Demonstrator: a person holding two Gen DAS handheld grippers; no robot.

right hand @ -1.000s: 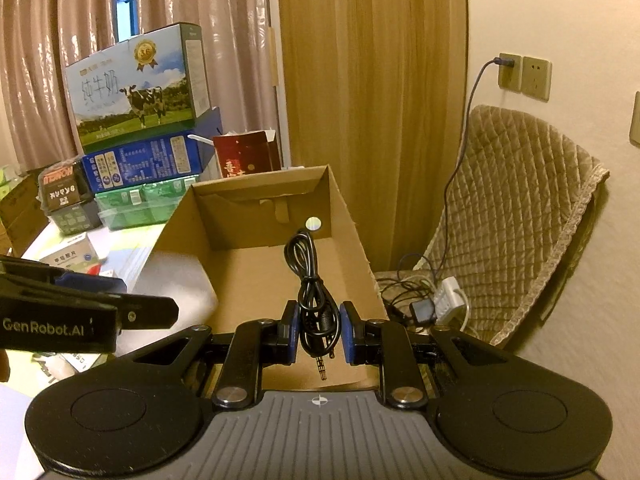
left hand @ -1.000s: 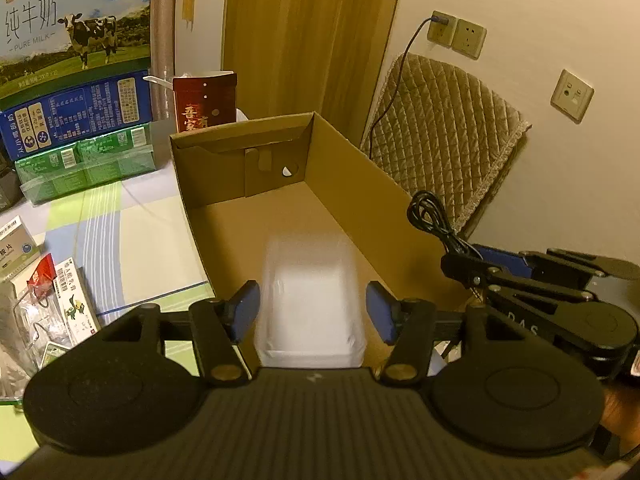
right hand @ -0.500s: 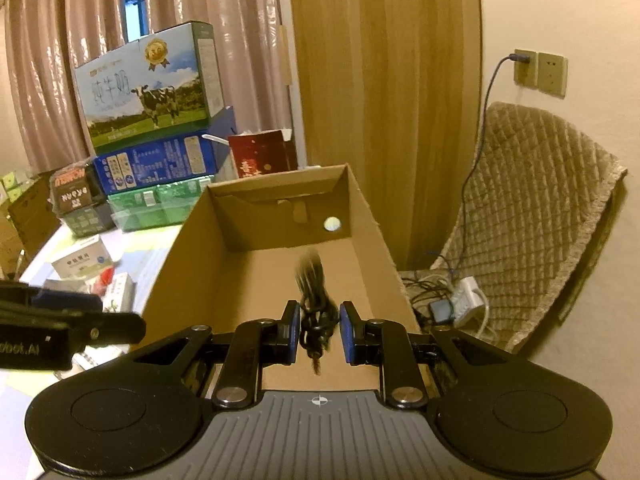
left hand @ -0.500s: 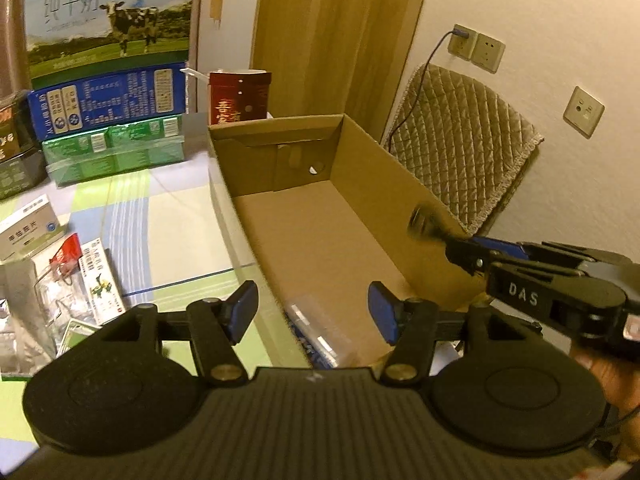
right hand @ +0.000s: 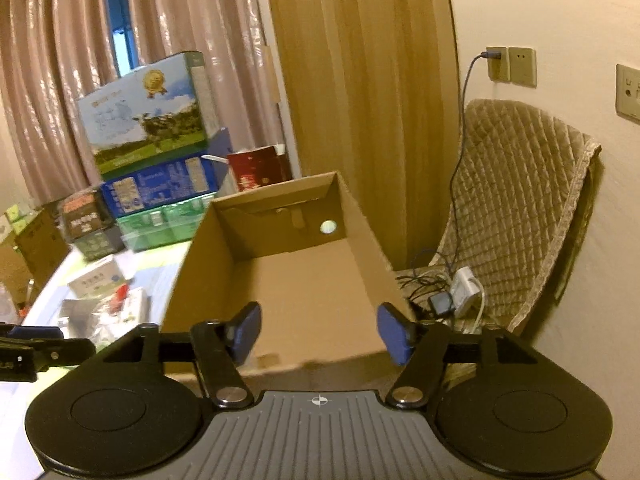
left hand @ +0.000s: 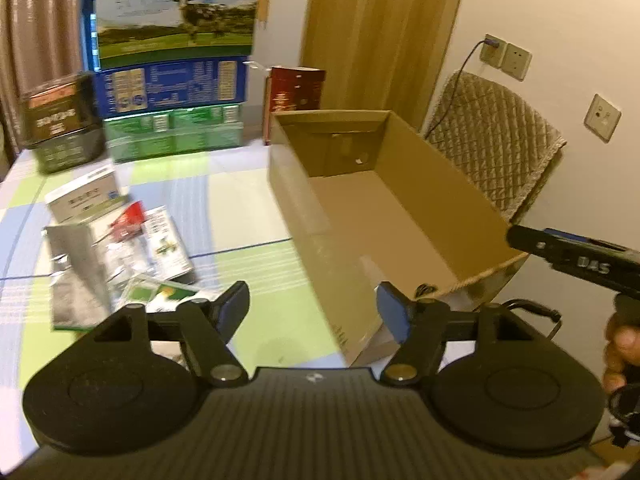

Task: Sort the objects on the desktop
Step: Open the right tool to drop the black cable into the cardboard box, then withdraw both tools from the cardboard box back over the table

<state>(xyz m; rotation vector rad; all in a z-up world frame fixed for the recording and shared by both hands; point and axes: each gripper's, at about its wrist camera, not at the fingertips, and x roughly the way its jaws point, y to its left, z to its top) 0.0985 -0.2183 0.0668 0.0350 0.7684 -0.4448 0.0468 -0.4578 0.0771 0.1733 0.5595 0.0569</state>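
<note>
Two hand-held grippers, left (left hand: 313, 307) and right (right hand: 319, 333), hang with jaws spread wide and nothing between them, at the near end of the open brown cardboard box (left hand: 452, 204). Small packets and sachets (left hand: 116, 248) lie scattered on the green-checked counter (left hand: 224, 200), left of the box.

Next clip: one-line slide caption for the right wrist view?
Right claw, open and empty, faces the open cardboard box; packets lie scattered on the table to its left.
</note>
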